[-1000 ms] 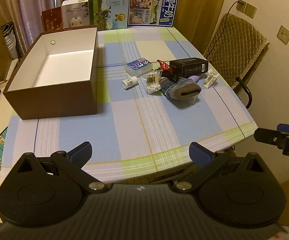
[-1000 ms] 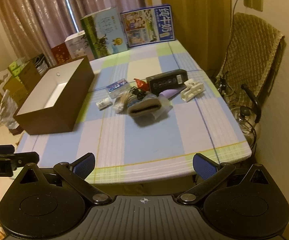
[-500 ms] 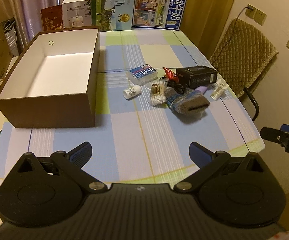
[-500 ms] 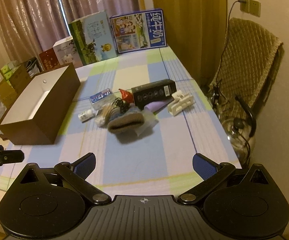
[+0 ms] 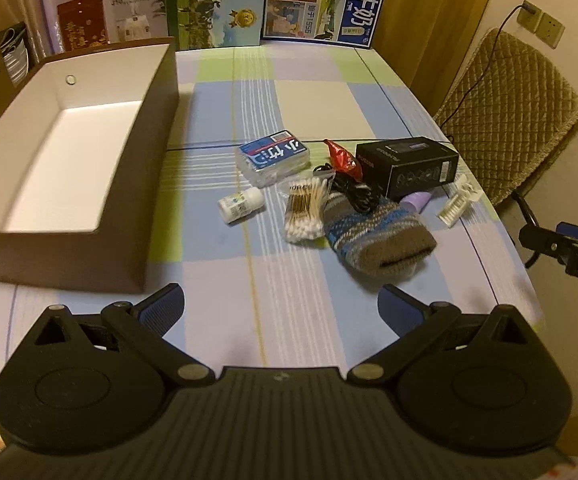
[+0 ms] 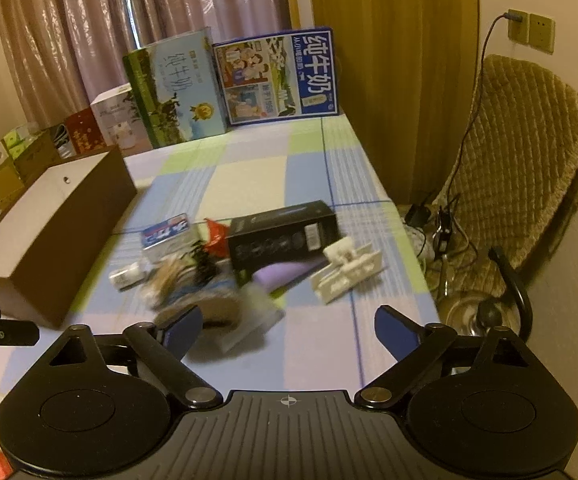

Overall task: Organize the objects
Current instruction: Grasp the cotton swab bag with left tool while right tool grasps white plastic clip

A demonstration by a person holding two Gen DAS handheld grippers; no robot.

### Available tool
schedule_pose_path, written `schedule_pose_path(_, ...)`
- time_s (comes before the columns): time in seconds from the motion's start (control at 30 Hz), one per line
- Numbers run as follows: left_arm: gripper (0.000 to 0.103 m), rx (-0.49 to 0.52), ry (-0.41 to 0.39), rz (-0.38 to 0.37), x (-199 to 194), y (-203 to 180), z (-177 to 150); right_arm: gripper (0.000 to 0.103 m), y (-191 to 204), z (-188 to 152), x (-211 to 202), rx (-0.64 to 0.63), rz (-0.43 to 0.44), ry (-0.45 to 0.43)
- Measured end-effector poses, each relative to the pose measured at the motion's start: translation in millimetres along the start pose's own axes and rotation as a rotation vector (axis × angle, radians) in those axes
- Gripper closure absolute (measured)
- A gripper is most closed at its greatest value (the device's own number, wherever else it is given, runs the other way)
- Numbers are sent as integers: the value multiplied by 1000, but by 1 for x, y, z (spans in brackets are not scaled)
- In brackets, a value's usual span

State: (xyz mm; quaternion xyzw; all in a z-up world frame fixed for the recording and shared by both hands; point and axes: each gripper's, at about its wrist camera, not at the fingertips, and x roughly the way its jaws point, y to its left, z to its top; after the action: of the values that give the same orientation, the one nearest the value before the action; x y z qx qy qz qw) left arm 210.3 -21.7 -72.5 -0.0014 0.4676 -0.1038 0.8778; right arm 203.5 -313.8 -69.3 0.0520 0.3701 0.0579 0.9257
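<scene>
Table (image 5: pixel 297 92), checked cloth, most of it bare. Brown box (image 5: pixel 145 184) with a white inside sits open at my left, nothing in it yet that I can see. The clutter to sort lies in one heap right of centre, well apart from the box.

Heap, large to small: black carton (image 5: pixel 409 162) at the back; striped knit sock (image 5: pixel 377 232) nearest me, a black cord (image 5: pixel 355 194) lying on its toe end; blue tissue pack (image 5: pixel 273 156); bag of cotton swabs (image 5: pixel 305 208) touching the sock's side; white clip piece (image 5: pixel 459 202) off to the right by the table edge; small white bottle (image 5: pixel 241 205) on its side; a red wrapper (image 5: pixel 339 156) and a purple thing (image 5: pixel 417 201) tucked against the carton. I cannot say what the purple thing is.

My left tongs (image 5: pixel 281 306): jaws wide, nothing between them, over bare cloth short of the heap. My right tongs (image 6: pixel 287 322): jaws wide but closing, empty, the left finger just over the sock's cuff in a blurred view.

Risks: the cord may drag along if I lift the sock, pulling swabs or wrapper off. The clip sits near the edge; a nudge sends it to the floor. The bottle may roll under a pad.
</scene>
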Motion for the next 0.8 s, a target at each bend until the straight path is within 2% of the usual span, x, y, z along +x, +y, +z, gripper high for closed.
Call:
schedule_pose_path(0.23,5,-36,18,16,41,-10,18,29,-32,14,45,-9,-11,31)
schedule_pose_path(0.5,8,-47,40,50,77,-18,37,42,-48,26,91,-42,-23,62)
schedule_pose_path(0.8,8,-52,69,67,102,-23,51,45,-52,34,129,28,-82,133)
